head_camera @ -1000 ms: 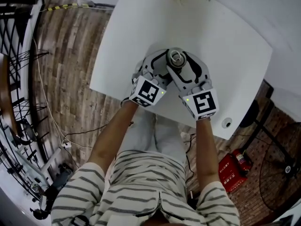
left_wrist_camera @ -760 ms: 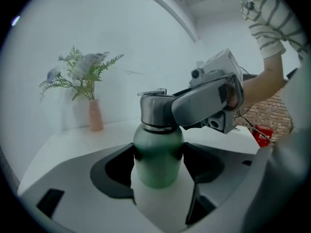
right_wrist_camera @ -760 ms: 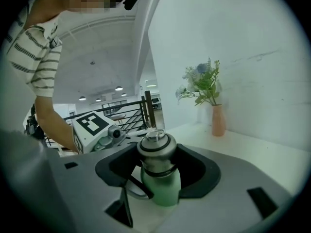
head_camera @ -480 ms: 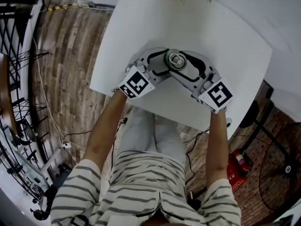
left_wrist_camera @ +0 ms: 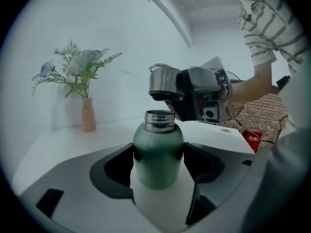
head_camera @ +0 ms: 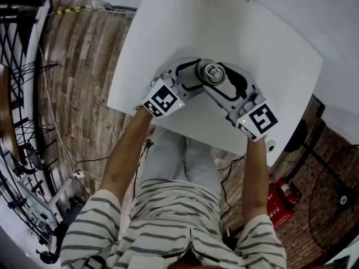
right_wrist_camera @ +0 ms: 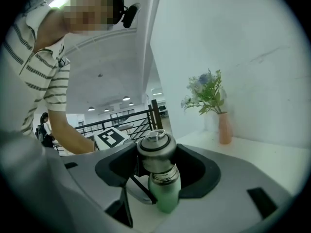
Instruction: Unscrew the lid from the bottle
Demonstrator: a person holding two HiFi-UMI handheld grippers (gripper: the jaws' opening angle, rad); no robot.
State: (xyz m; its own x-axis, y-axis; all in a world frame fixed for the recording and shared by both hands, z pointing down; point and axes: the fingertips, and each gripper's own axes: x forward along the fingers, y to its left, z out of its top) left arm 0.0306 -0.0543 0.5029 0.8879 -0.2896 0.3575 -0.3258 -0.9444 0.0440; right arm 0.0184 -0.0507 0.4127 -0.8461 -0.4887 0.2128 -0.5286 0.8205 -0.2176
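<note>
The green bottle [left_wrist_camera: 158,161] stands upright on the white table [head_camera: 269,55], and my left gripper [left_wrist_camera: 158,165] is shut on its body. Its threaded steel neck [left_wrist_camera: 159,121] is bare. The steel lid [right_wrist_camera: 156,153] sits between the jaws of my right gripper [right_wrist_camera: 156,155], which is shut on it. The lid [left_wrist_camera: 164,82] hangs just above the neck, a little apart from it. From the right gripper view the bottle [right_wrist_camera: 165,191] shows directly under the lid. In the head view both grippers meet around the lid [head_camera: 212,72] near the table's front edge.
A pink vase with flowers [left_wrist_camera: 87,120] stands at the table's far side, well behind the bottle. The table's near edge [head_camera: 168,119] runs just under my hands. A red extinguisher [head_camera: 280,202] lies on the floor to the right.
Both handles have swung outward, so the marker cubes now sit farther apart. The lid has stayed over the bottle and has risen slightly.
</note>
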